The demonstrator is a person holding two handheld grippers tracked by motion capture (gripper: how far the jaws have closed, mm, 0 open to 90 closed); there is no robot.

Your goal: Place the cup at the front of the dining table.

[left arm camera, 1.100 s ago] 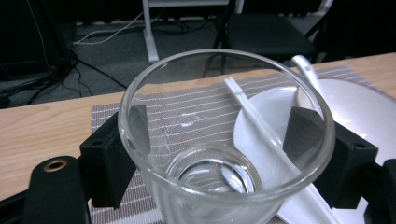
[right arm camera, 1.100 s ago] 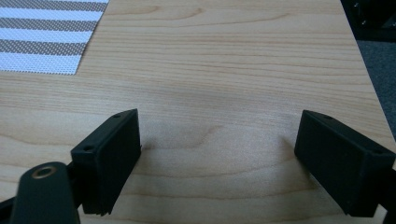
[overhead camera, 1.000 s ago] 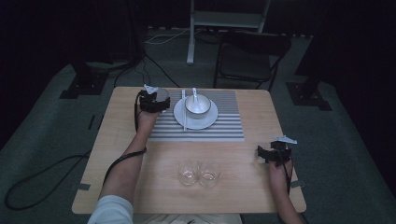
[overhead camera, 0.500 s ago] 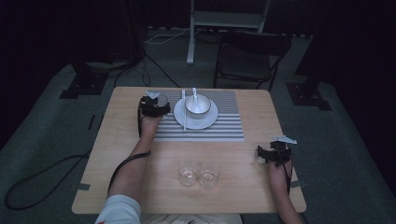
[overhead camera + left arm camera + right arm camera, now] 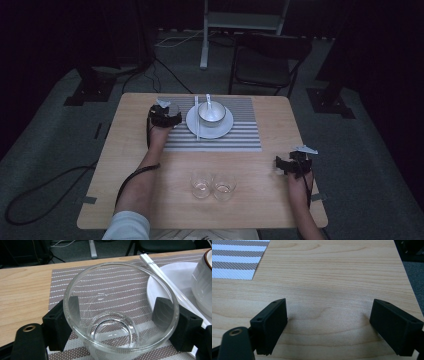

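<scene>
A clear glass cup (image 5: 113, 327) sits between the jaws of my left gripper (image 5: 120, 315), both black pads pressed to its sides over the striped placemat (image 5: 105, 282). From above, the left gripper (image 5: 166, 114) and glass cup (image 5: 173, 108) are at the placemat's (image 5: 235, 136) far left corner, beside a white plate (image 5: 220, 133) carrying a grey bowl (image 5: 211, 113) with a spoon. White chopsticks (image 5: 196, 120) lie on the plate's left edge. My right gripper (image 5: 291, 162) rests open on bare wood near the right edge, nothing between its jaws (image 5: 329, 315).
Two more clear glasses (image 5: 201, 184) (image 5: 224, 186) stand side by side near the front middle of the wooden table (image 5: 125, 165). A dark chair (image 5: 265, 60) stands beyond the table's far edge. Cables trail on the floor at left.
My left gripper with the glass has shifted slightly toward the person at the placemat's far left corner. The right gripper has stayed put.
</scene>
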